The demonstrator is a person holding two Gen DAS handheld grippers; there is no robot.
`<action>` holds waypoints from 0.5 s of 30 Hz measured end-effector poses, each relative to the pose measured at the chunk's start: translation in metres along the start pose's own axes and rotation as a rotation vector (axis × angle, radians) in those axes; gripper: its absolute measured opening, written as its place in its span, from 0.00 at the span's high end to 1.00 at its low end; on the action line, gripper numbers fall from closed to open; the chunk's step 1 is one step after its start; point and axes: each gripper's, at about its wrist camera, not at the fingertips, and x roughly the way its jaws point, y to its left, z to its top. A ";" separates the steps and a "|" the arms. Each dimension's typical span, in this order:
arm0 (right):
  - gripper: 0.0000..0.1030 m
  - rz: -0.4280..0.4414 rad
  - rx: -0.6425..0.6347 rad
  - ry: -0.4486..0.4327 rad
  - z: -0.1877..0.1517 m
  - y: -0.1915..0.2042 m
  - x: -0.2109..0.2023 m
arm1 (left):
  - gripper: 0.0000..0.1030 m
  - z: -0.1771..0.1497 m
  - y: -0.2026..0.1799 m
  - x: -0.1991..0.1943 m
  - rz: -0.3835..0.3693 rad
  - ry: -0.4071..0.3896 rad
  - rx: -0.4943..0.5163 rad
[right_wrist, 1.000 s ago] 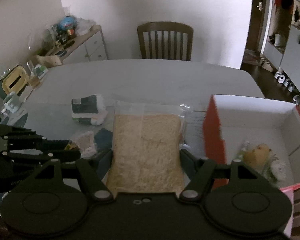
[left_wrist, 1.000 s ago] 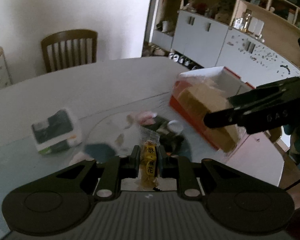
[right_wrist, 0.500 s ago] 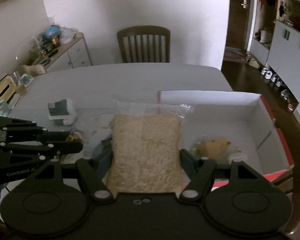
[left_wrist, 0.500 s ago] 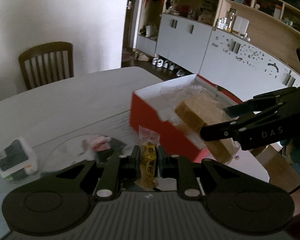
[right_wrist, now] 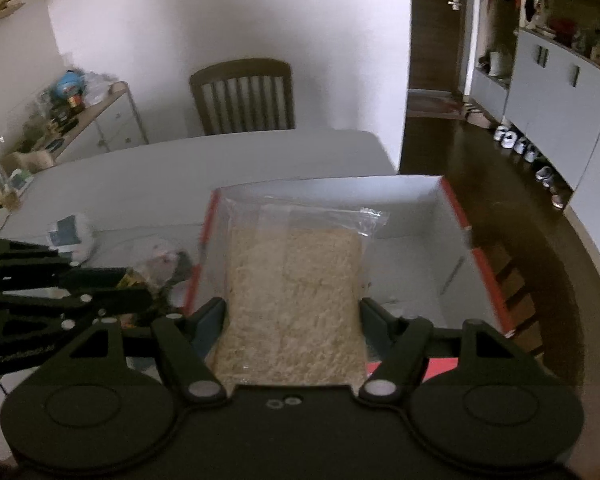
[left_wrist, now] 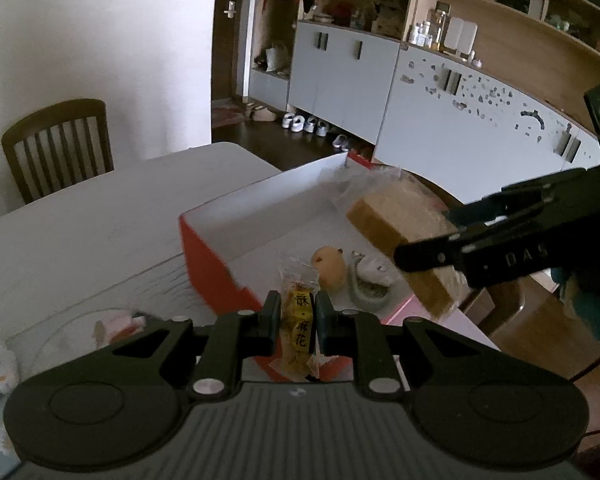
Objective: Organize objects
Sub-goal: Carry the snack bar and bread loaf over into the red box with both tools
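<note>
Both grippers have travelled across the table since a second ago, from above the clutter on its glass mat to the red box (left_wrist: 204,256), whose white inside now fills the middle of each view.

In the left wrist view the left gripper (left_wrist: 297,316) is clamped on a small yellow snack packet (left_wrist: 298,320) printed with dark characters, held upright just over the box's near red wall. In the right wrist view the right gripper (right_wrist: 292,312) has its jaws set wide and pressed against both sides of a clear bag of pale crumbly food (right_wrist: 296,292), which hangs above the box interior; its loose plastic top points toward the far wall. From the left view that bag appears as a tan block to the right, over the box.

On the box floor lie a round orange toy (left_wrist: 328,266) and a grey-white bundle (left_wrist: 370,284) just beside it.

Left of the box, a few wrapped items (right_wrist: 160,264) sit on the table (left_wrist: 80,216), with a white-and-dark packet (right_wrist: 70,234) farther left. A wooden chair (right_wrist: 244,96) stands at the table's far side.
</note>
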 end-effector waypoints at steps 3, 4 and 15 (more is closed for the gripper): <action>0.30 -0.027 0.008 -0.003 0.005 -0.018 0.005 | 0.83 0.007 -0.008 0.012 0.007 0.008 0.016; 0.30 -0.036 0.006 -0.005 0.006 -0.023 0.007 | 0.83 0.009 -0.011 0.015 0.010 0.010 0.020; 0.30 -0.071 -0.038 0.027 0.017 -0.045 0.044 | 0.83 0.034 -0.034 0.066 0.033 0.076 0.079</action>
